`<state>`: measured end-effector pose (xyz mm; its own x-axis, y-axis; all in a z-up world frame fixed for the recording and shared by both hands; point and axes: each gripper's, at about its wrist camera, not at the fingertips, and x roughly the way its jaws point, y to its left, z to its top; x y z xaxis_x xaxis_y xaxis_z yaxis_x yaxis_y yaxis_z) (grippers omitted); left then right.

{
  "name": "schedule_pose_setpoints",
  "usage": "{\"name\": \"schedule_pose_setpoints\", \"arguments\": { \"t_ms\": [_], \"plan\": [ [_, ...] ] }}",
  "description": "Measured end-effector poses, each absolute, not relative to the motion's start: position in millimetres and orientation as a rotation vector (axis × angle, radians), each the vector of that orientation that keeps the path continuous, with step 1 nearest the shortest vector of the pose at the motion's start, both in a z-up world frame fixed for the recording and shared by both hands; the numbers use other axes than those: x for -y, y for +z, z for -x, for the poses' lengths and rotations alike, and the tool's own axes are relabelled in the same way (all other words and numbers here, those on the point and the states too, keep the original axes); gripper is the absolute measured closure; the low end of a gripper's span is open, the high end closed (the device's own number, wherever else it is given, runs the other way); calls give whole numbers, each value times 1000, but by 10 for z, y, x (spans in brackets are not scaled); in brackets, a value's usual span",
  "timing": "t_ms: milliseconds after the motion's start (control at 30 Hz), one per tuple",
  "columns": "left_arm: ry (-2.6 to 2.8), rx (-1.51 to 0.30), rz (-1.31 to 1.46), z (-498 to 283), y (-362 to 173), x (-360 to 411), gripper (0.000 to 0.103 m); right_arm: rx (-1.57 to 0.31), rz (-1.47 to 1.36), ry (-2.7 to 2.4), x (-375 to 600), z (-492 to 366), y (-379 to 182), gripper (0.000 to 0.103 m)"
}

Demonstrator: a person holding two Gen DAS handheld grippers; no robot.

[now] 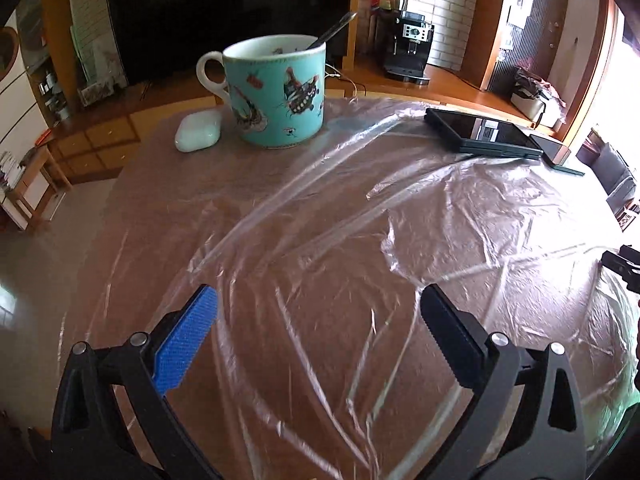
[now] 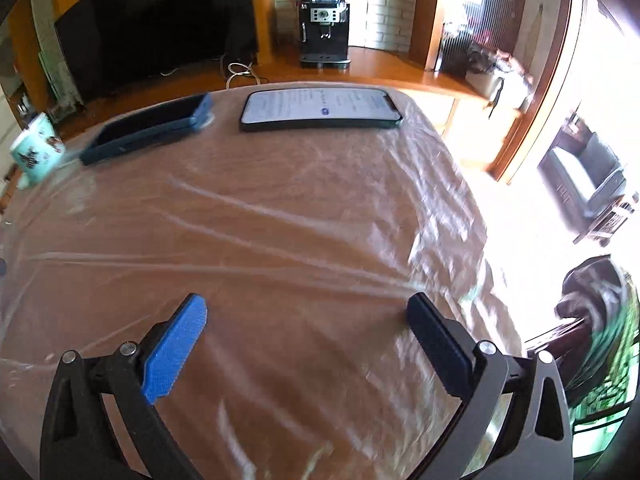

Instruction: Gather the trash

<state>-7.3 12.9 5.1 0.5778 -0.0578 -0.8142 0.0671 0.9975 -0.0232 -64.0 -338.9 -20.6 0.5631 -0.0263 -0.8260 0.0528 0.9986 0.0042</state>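
Observation:
A large sheet of clear crumpled plastic film [image 1: 420, 216] lies spread over the round brown table [image 1: 168, 184]; it also shows in the right wrist view [image 2: 280, 216]. My left gripper [image 1: 320, 300] is open and empty just above the film. My right gripper [image 2: 306, 306] is open and empty above the film near the table's right side. A dark part of the right gripper [image 1: 624, 264] shows at the right edge of the left wrist view.
A teal mug [image 1: 276, 92] with a spoon and a white earbud case [image 1: 199, 130] stand at the table's far left. A dark phone [image 2: 148, 128] and a lit phone [image 2: 320, 110] lie at the far edge. A coffee machine [image 2: 324, 32] stands behind.

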Motion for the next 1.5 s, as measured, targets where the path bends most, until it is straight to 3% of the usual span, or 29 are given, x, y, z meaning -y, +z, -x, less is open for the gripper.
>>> {"name": "schedule_pose_setpoints", "arguments": {
  "t_ms": [1500],
  "plan": [
    [-18, -963, -10, -37, -38, -5, 1, -941, -35, -68, 3360, 660, -214, 4]
  ]
}}
